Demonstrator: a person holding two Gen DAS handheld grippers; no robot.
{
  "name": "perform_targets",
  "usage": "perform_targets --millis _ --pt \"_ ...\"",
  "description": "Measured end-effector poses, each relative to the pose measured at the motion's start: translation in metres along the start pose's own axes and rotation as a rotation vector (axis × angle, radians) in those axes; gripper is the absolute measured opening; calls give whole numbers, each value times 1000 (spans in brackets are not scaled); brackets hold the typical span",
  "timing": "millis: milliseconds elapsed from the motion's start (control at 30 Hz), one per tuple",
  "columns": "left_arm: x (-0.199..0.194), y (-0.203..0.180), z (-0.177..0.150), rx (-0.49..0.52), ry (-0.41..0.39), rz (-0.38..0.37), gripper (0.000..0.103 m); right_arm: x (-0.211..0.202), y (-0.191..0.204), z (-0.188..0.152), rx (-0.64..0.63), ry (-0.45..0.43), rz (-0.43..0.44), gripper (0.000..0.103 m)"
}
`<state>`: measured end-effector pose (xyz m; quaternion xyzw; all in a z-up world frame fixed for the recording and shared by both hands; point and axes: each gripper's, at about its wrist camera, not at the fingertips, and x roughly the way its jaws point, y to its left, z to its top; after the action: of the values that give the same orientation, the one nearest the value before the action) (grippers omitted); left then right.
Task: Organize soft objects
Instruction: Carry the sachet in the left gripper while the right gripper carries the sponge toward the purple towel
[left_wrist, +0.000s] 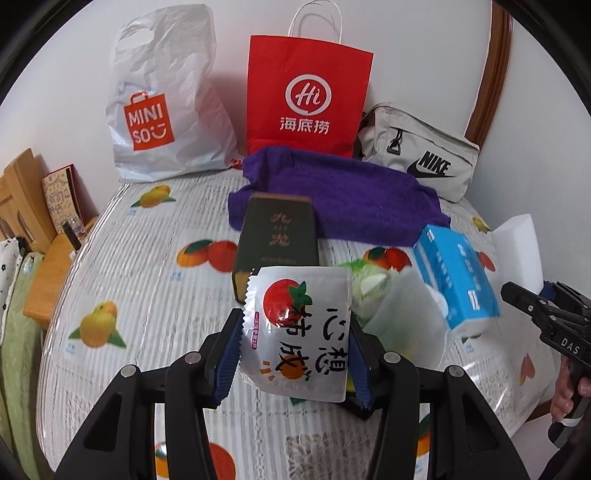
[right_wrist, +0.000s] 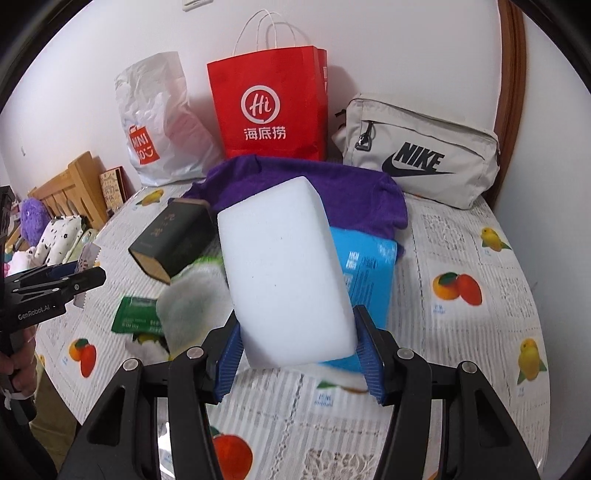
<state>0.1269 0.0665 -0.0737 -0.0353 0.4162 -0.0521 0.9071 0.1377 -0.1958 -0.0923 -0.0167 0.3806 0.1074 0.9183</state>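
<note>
My left gripper (left_wrist: 293, 354) is shut on a white snack packet (left_wrist: 301, 325) printed with a red persimmon, held upright above the table. My right gripper (right_wrist: 299, 354) is shut on a large white sponge block (right_wrist: 284, 273), also lifted off the table. Below them lie a blue tissue pack (right_wrist: 369, 273), a dark green box (left_wrist: 277, 236), a purple towel (left_wrist: 332, 192), a green packet (right_wrist: 136, 317) and a white fluffy item (right_wrist: 192, 306). Each gripper shows in the other's view: the right gripper (left_wrist: 517, 295) at the right edge, the left gripper (right_wrist: 94, 275) at the left edge.
Against the back wall stand a white Miniso plastic bag (left_wrist: 162, 110), a red paper bag (left_wrist: 306, 96) and a grey Nike pouch (left_wrist: 421, 162). The table (left_wrist: 147, 280) has a fruit-printed cover. A wooden headboard (right_wrist: 70, 188) and bedding lie to the left.
</note>
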Motion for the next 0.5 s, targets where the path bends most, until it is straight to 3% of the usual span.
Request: perform_targets --millis 167,500 --pt "1 0 19 -2 -7 -29 49 5 -9 16 13 -10 0 56" --pt "16 -3 61 14 -21 3 49 32 -32 55 22 -9 5 56"
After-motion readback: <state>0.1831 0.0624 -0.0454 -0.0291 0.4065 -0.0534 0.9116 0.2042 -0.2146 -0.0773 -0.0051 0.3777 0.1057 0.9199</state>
